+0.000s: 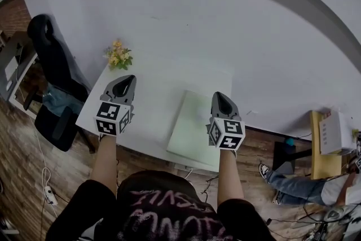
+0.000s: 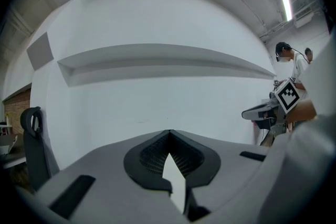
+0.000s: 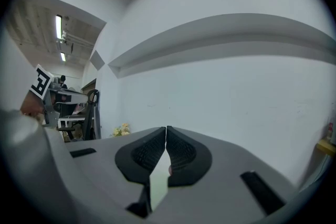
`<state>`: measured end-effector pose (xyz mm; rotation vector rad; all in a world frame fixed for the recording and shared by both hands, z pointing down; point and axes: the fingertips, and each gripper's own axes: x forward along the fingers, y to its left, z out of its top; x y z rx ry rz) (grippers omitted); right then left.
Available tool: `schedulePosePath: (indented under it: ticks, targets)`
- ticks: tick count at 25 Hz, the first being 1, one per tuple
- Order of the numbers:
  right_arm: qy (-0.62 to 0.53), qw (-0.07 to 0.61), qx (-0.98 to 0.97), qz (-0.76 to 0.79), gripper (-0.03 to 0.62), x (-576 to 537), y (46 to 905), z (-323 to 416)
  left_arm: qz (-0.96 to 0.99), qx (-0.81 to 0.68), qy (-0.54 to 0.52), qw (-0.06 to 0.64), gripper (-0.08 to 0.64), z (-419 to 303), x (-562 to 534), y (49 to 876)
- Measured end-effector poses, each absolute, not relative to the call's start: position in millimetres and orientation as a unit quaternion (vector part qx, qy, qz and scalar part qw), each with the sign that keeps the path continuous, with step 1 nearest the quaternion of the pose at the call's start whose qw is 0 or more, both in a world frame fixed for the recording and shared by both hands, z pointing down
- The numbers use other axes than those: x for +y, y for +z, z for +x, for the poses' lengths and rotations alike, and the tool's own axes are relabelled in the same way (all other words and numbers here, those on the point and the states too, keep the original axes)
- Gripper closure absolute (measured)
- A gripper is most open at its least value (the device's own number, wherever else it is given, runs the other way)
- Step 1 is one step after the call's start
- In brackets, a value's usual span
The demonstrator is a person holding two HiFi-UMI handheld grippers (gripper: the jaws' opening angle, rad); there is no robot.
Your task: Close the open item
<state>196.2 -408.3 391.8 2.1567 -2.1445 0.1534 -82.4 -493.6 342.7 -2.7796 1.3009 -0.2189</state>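
Head view, frame centre: left tool (image 1: 127,83) and right tool (image 1: 220,100), both pinched together and empty, hover above a white bench (image 1: 152,110).

Right tool (image 3: 166,134): grey two-jaw body with black ribbed pads, jaw tips together, nothing between them; narrow pale wedge shows below tips. Ahead: plain white wall (image 3: 220,92), long grey ledge (image 3: 226,34) running across it. Left edge of view: left tool (image 3: 68,95) with black-and-white marker cube, held up. Beside it, black office chair (image 3: 93,107). Small bunch of yellow flowers (image 3: 122,130) just above right tool's left shoulder. Ceiling strip lights (image 3: 59,26) upper left. Counter not made out.
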Motion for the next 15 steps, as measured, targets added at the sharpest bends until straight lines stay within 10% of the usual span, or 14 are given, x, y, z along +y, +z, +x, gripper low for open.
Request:
schedulePosePath:
  ticks: [15]
  targets:
    - [0.043, 0.047, -0.697, 0.714, 0.568, -397, 385, 194, -0.902, 0.424, -0.073, 0.041, 0.546, -84, -486, 338]
